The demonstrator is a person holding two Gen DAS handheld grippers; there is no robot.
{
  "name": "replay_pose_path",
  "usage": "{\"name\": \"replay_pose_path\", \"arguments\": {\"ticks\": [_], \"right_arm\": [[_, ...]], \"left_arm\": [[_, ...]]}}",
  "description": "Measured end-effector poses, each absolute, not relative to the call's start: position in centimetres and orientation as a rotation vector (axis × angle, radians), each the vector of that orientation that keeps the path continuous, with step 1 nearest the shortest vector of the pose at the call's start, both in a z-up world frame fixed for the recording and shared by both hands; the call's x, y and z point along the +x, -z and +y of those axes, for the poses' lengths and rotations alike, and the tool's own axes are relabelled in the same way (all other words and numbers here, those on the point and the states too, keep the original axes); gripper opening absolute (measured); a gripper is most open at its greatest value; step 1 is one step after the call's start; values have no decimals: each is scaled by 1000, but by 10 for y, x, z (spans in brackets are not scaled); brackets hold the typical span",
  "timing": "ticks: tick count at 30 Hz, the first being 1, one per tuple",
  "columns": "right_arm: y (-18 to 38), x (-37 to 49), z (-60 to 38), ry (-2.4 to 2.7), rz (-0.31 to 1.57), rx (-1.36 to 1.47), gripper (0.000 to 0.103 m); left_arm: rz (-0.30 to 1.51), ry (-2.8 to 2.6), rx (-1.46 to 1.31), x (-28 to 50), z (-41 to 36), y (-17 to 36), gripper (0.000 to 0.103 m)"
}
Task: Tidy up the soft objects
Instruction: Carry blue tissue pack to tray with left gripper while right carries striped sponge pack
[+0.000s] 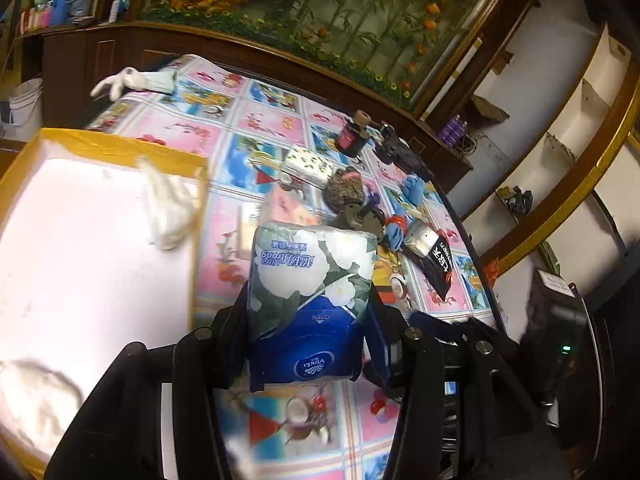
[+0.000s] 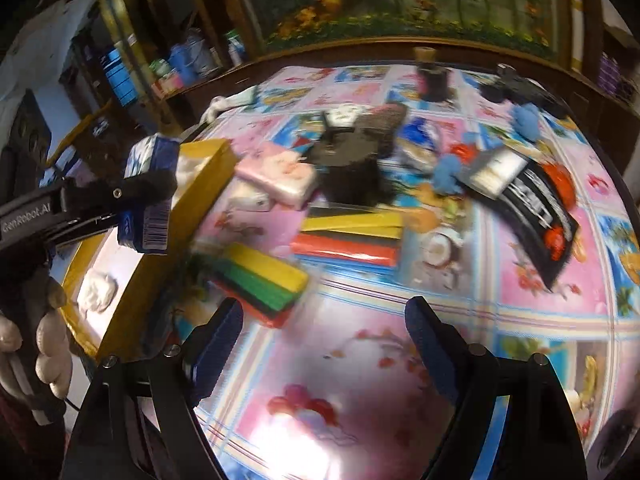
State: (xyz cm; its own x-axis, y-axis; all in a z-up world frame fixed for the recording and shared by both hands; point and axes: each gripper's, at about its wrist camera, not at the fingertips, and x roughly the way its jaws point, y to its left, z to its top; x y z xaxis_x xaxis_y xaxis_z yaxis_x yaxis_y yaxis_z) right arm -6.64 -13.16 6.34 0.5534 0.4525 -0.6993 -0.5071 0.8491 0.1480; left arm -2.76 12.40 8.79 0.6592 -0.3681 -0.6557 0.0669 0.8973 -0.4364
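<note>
Tissue pack [image 1: 308,280] sat clamped in the left gripper [image 1: 308,344], beside the yellow-rimmed box [image 1: 120,148]. Right gripper [image 2: 324,344] hovered agape, empty. Best practice: clear the rim fully before releasing inside.

A: Where was the table open?

B: The flowered tablecloth [image 2: 320,380] lay bare just ahead of the right gripper [image 2: 324,344], whose jaws stood wide with nothing between them.

A: What blocked the way beyond?

B: Two striped clay packs [image 2: 260,284], a pink tissue pack [image 2: 280,178], a dark brush [image 2: 352,168] and a black pouch [image 2: 532,208] crowded the middle.

A: And on the left?

B: The yellow-rimmed box [image 1: 116,148] stood there, its white floor mostly open, a white rag [image 1: 168,208] over its rim. The left gripper [image 2: 132,196] carrying a blue tissue pack [image 1: 312,292] occupied the space above that rim.
</note>
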Motion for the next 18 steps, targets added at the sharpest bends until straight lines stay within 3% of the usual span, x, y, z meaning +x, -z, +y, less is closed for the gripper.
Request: {"name": "replay_pose_path", "arguments": {"ticks": [6, 11, 13, 18], "right_arm": [[-52, -43, -51, -665, 812, -365, 81], [-26, -19, -26, -638, 910, -424, 71], [-25, -15, -25, -625, 925, -407, 61], [-30, -11, -29, -613, 958, -363, 48]], "left_arm": [[775, 163, -420, -61, 178, -98, 48], [749, 79, -443, -75, 221, -98, 48], [744, 61, -456, -77, 234, -94, 48], [742, 36, -488, -78, 258, -83, 48]]}}
